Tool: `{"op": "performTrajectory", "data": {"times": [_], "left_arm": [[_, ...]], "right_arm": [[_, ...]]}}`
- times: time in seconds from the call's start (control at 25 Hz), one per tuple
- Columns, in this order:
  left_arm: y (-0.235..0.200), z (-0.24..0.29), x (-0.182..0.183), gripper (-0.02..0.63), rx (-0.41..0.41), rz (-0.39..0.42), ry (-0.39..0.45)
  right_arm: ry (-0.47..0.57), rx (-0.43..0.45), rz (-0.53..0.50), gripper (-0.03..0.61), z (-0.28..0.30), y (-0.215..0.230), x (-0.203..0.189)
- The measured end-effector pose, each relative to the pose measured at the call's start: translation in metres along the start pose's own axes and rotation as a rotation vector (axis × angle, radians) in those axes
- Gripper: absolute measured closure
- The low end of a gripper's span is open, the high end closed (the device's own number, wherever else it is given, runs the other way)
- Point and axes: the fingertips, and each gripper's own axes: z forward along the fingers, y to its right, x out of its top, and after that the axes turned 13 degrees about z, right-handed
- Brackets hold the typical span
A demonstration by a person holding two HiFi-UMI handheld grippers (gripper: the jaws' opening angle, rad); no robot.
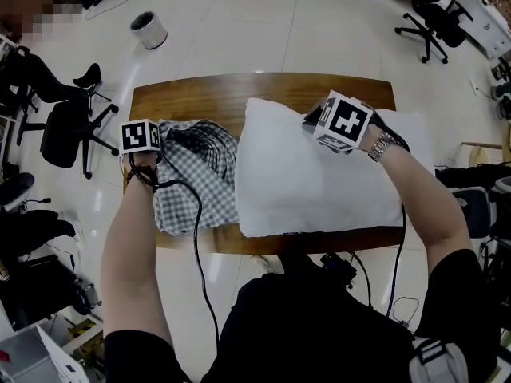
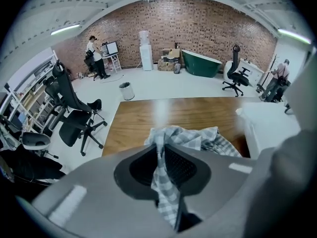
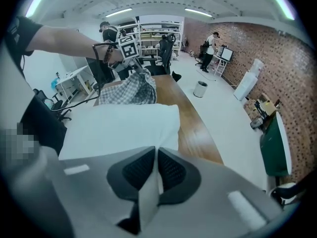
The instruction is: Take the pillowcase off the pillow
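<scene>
Now pinching pillowcase point(image 2: 184, 139) with left gripper point(image 2: 161, 152), pillow point(image 1: 311, 183) with right gripper point(image 3: 155, 163). Best pulling pillowcase toward nine o'clock, keeping pillow anchored.

There's the pillowcase point(image 1: 196, 178), thin crumpled checked cloth. The pillow point(image 1: 311, 182) looks smooth, matt white fabric. The table point(image 1: 207, 98) is softly shiny brown wood.

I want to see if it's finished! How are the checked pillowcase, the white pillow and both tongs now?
Grey-checked cloth pillowcase: off the pillow, crumpled on the brown wooden table.
White rectangular pillow: bare, beside it.
Left tongs: shut on the pillowcase.
Right tongs: shut on the pillow's edge.
</scene>
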Motion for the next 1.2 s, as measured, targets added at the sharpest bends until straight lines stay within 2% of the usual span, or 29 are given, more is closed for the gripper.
{"op": "performTrajectory", "data": {"times": [0.08, 0.24, 0.32, 0.6, 0.88, 1.2], "left_arm": [[-0.002, -0.003, -0.003, 0.556, 0.012, 0.011, 0.013], [-0.004, -0.011, -0.002, 0.499, 0.042, 0.032, 0.047], [-0.005, -0.019, -0.005, 0.482, 0.049, 0.037, 0.068], [0.03, -0.059, -0.019, 0.48, 0.021, 0.069, 0.181], [0.086, -0.111, -0.062, 0.482, -0.032, 0.147, 0.3], [0.128, -0.163, -0.123, 0.491, -0.046, 0.217, 0.394]], "right_arm": [[0.01, -0.016, 0.0, 0.548, 0.002, -0.002, 0.001], [0.066, -0.064, 0.021, 0.445, -0.003, 0.0, 0.008], [0.096, -0.104, 0.026, 0.43, -0.011, -0.002, 0.012], [0.231, -0.205, 0.033, 0.43, -0.048, -0.039, 0.008], [0.454, -0.229, 0.058, 0.462, -0.082, -0.127, 0.001], [0.541, -0.291, 0.07, 0.48, -0.088, -0.222, -0.032]]}}
